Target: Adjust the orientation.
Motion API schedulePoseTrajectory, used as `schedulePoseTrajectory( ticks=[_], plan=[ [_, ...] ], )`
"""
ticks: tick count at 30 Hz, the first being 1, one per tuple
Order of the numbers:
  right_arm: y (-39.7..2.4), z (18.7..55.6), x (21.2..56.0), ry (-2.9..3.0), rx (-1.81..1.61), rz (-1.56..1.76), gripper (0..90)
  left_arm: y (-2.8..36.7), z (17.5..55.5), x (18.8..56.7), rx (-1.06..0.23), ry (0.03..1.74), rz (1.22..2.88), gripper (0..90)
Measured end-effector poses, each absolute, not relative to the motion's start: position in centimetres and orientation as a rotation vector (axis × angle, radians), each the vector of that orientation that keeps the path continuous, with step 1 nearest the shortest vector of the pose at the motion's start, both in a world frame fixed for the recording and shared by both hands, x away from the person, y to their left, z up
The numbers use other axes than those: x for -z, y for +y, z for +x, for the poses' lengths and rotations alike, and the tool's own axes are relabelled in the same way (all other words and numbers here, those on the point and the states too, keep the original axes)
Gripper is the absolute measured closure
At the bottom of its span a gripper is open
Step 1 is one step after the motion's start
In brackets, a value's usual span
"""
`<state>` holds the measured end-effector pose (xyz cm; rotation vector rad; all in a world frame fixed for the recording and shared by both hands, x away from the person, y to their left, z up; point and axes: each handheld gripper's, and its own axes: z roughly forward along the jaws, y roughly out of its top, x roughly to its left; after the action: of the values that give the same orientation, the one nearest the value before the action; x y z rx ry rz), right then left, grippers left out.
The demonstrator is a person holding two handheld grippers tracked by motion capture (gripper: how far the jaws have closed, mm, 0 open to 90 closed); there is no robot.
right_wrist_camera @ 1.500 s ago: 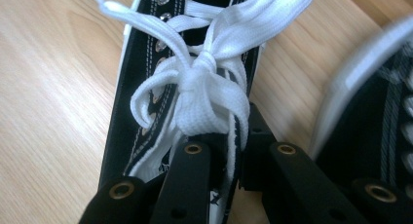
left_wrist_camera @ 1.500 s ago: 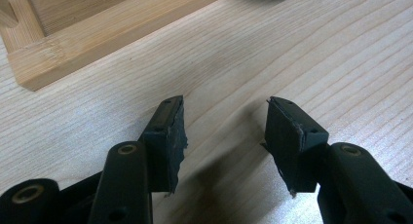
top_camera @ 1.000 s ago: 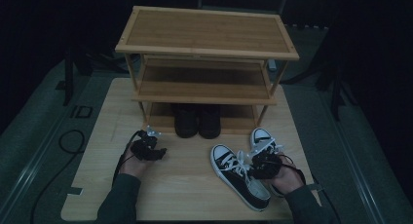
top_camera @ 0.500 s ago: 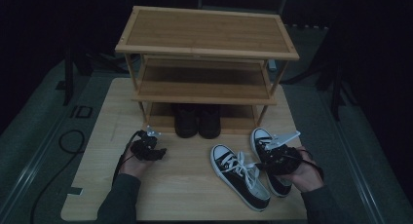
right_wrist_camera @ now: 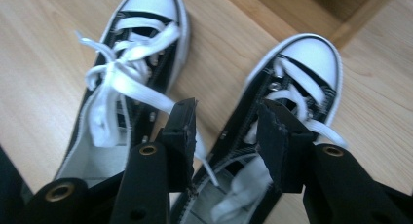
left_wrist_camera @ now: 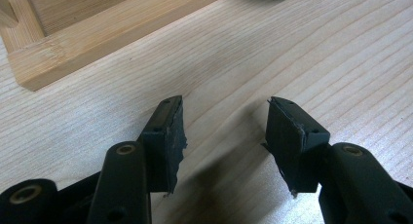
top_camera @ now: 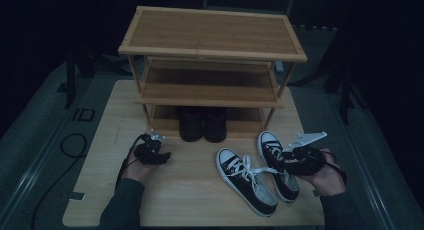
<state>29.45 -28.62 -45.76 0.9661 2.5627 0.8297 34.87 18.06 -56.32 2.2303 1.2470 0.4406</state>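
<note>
Your right gripper [right_wrist_camera: 226, 121] hovers over the right sneaker [top_camera: 278, 164] on the counter [top_camera: 200, 200], jaws having just been opening, nothing pinched. The canvas collar is soft and light; grip it at the stiffer heel. Your left gripper [left_wrist_camera: 224, 131] rests apart, empty.

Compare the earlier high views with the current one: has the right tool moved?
Yes. The right tool has shifted rightward across the table, away from the shoe rack's middle, and now sits over the right sneaker, its jaws having just opened, gripping nothing.
</note>
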Motion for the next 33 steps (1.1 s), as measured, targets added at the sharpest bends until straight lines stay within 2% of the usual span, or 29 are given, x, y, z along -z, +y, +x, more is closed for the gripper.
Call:
schedulePoseTrajectory(
  ticks=[20,33],
  plan=[
    [-32.1,30.7,47.0,2.43,-0.707,1.181,63.3,18.1,34.9,56.3,-0.443,1.246,2.228,48.4],
    [-31.4,30.4,48.5,2.501,-0.666,1.208,57.7,18.1,34.9,56.4,-0.444,1.245,2.228,48.3]
  ],
)
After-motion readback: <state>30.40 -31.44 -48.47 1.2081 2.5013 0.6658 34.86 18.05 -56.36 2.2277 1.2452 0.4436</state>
